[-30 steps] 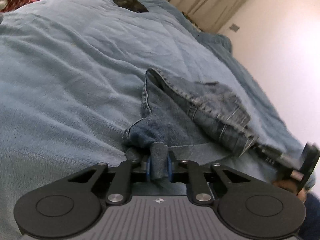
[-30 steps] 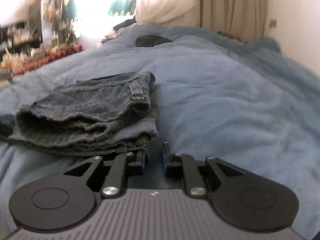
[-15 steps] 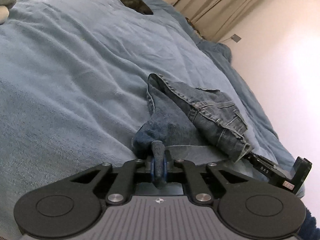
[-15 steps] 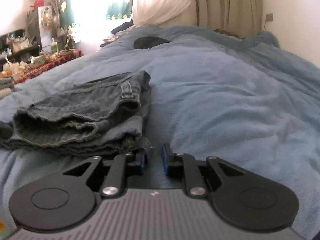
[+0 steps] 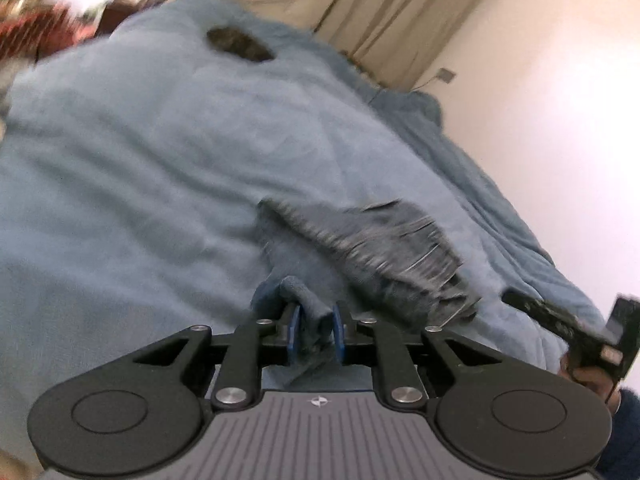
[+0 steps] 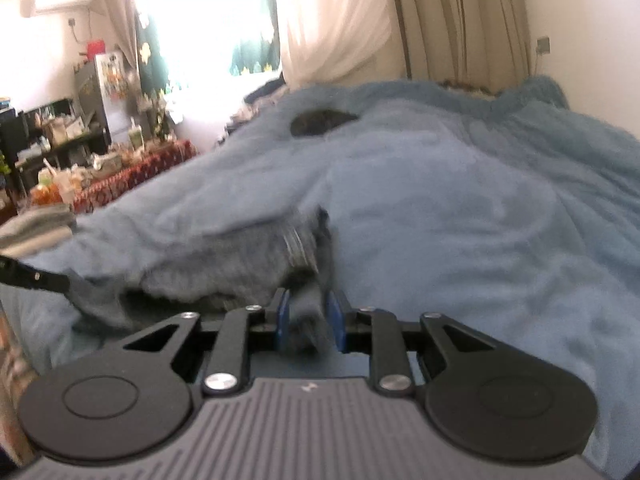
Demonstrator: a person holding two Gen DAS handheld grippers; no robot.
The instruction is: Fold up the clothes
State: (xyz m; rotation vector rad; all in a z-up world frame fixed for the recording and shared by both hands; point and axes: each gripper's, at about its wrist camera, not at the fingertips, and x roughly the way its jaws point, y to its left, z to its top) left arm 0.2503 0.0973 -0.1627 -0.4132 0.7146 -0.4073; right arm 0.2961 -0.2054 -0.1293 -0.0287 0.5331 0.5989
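Blue denim jeans (image 5: 380, 248) lie bunched on the blue fleece blanket (image 5: 160, 180), blurred by motion. My left gripper (image 5: 316, 328) is shut on a fold of the jeans, which bulges up between its blue pads. In the right wrist view the jeans (image 6: 224, 268) spread to the left, and my right gripper (image 6: 308, 322) is shut on an edge of them. The right gripper's body (image 5: 580, 332) shows at the left view's right edge, beside the denim hem. The left gripper's arm (image 6: 32, 276) pokes in at the right view's left edge.
A dark oval object (image 6: 320, 122) sits far back on the blanket (image 6: 460, 220). A cluttered low table with a red patterned cloth (image 6: 132, 176) stands to the left. Folded striped fabric (image 6: 36, 228) lies at the left edge. Curtains (image 6: 460, 20) and a wall close the right side.
The right gripper, with nothing between its fingers before, now has denim between them. Both views have swung upward and blurred, and the jeans are shifting. The left gripper's fingers stand slightly wider on its fold.
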